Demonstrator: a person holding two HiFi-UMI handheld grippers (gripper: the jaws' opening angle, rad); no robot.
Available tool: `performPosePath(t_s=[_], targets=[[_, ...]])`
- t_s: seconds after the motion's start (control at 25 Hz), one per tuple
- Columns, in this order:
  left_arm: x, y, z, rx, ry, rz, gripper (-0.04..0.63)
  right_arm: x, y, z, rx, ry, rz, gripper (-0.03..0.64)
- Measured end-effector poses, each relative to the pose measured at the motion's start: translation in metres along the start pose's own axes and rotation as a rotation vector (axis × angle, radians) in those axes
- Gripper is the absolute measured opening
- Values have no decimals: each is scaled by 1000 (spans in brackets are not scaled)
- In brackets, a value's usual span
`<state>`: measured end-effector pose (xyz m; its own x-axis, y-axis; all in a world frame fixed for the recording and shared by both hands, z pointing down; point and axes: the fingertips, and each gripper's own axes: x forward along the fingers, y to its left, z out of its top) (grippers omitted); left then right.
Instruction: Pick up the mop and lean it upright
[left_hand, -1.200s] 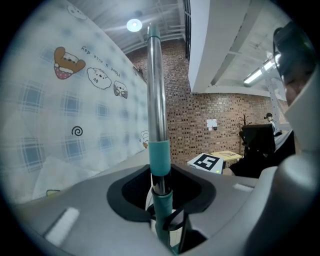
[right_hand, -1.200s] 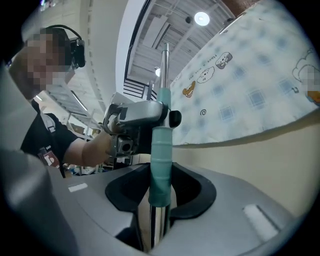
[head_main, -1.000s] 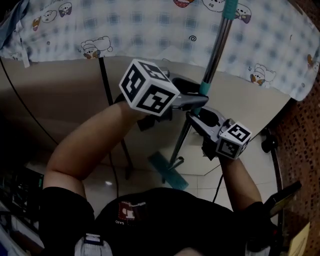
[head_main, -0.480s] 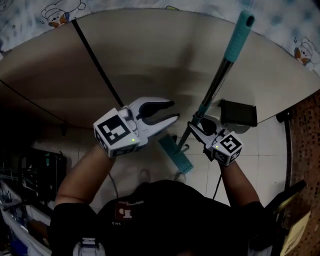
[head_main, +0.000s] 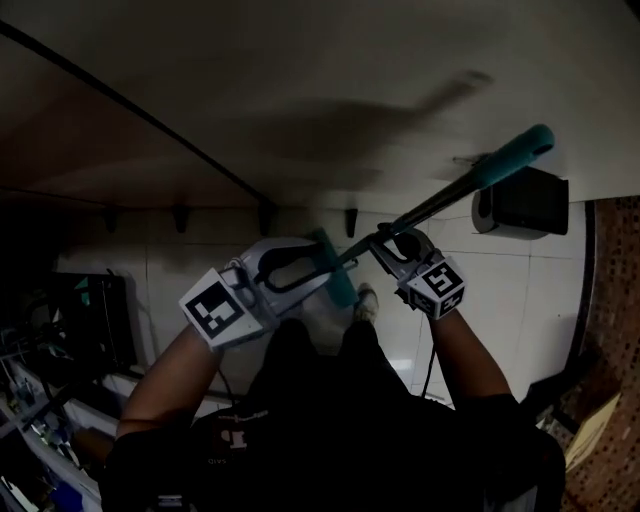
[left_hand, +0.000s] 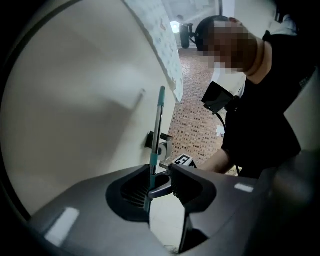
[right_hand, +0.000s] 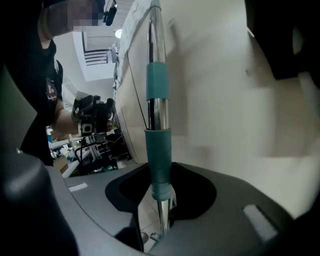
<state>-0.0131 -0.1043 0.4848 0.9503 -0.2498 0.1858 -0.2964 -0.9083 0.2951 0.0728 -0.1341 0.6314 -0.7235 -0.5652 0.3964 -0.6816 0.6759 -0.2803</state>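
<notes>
In the head view, the mop (head_main: 450, 195) slants from frame centre up to its teal grip at upper right, above the white tiled floor (head_main: 500, 290). The right gripper (head_main: 388, 242) clamps the pole at centre. The left gripper (head_main: 322, 265) sits just left of it.

In the left gripper view, the jaws stand apart, with the thin pole (left_hand: 159, 120) and its metal joint between them, unsqueezed.

In the right gripper view, the jaws are closed on the pole's teal sleeve (right_hand: 159, 165) at lower centre. The pole runs to the top edge beside a pale wall (right_hand: 235, 100).
</notes>
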Motion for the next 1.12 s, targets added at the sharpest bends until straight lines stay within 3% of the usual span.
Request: performPosePath(t_s=[0.44, 0.72, 0.96, 1.12], targets=[[27, 17, -90, -128, 26, -21, 131, 43, -38, -101, -70, 140, 15, 143], [22, 28, -119, -167, 51, 17, 130, 42, -62, -146, -43, 185, -19, 144], [5, 17, -116, -164, 72, 35, 130, 32, -59, -150, -22, 195, -46, 143], [19, 36, -137, -174, 89, 46, 130, 45, -88, -177, 35, 194, -62, 143]])
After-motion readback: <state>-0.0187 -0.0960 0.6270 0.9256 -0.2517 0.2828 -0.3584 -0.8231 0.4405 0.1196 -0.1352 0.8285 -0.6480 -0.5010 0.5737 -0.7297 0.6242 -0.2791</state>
